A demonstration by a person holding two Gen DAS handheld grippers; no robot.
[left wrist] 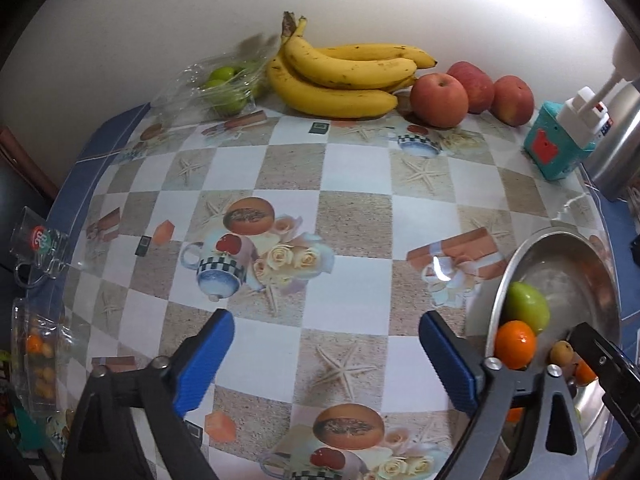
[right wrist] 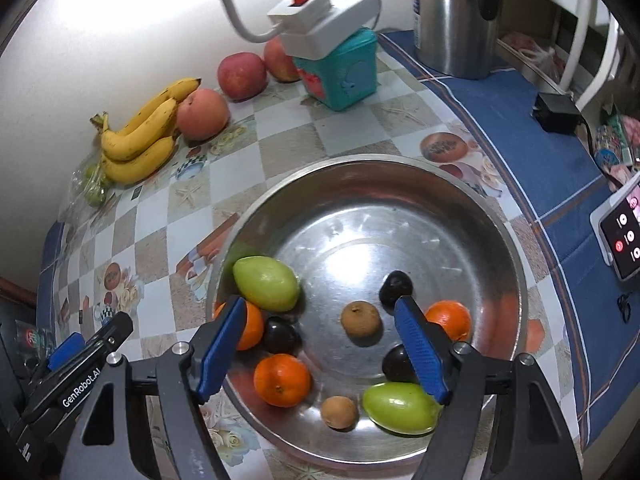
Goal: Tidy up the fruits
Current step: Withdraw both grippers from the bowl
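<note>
A steel bowl [right wrist: 472, 216] holds two green fruits [right wrist: 267, 282], three oranges [right wrist: 282, 380], three dark plums [right wrist: 396, 287] and two small brown fruits [right wrist: 361, 318]. My right gripper [right wrist: 320, 356] is open and empty, hovering over the bowl. My left gripper [left wrist: 328, 356] is open and empty above the patterned tablecloth, left of the bowl [left wrist: 560, 248]. Bananas [left wrist: 340, 76], three apples [left wrist: 439, 100] and a clear bag of green fruits [left wrist: 224, 84] lie along the far wall. The bananas [right wrist: 136, 136] and apples [right wrist: 202, 114] also show in the right wrist view.
A teal box [right wrist: 344, 72] carries a white power strip [right wrist: 324, 20]. A steel kettle [right wrist: 456, 16] stands behind it. A phone [right wrist: 622, 236] lies at the right. A glass mug [left wrist: 36, 244] and a plastic container [left wrist: 36, 360] sit at the table's left edge.
</note>
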